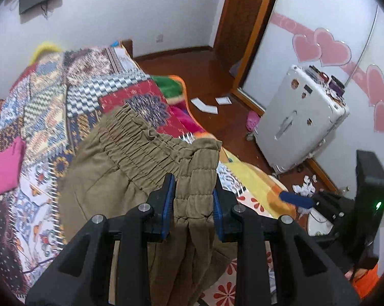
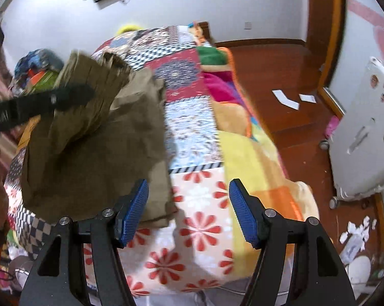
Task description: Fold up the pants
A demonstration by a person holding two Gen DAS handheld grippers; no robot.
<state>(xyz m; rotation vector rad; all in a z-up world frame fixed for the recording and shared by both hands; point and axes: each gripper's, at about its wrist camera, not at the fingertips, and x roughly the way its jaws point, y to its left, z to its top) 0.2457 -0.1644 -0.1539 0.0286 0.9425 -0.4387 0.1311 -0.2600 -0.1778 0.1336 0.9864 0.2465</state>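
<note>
- Pants [image 1: 130, 168], olive-brown with a gathered elastic waistband, lie partly on the patchwork bedspread [image 1: 51, 107] and partly lifted off it by one waist corner.
- Left gripper [image 1: 193, 199] is clamped on that bunched waistband corner, fabric filling the gap between its blue pads and hanging below them.
- Right gripper [image 2: 189, 214] is spread apart and empty, hovering over the flowered patch just beside the pants' near edge [image 2: 163, 204].
- From the right gripper the cloth lies to its left and ahead; the long axis seems to run away up the bed, though the legs' ends are not clearly shown.
- Judging by this, the right gripper is nearer the free edge and would need to shift left to catch it.
- A white suitcase [image 1: 301, 122] stands on the floor well apart; nothing blocks the bed.
</note>
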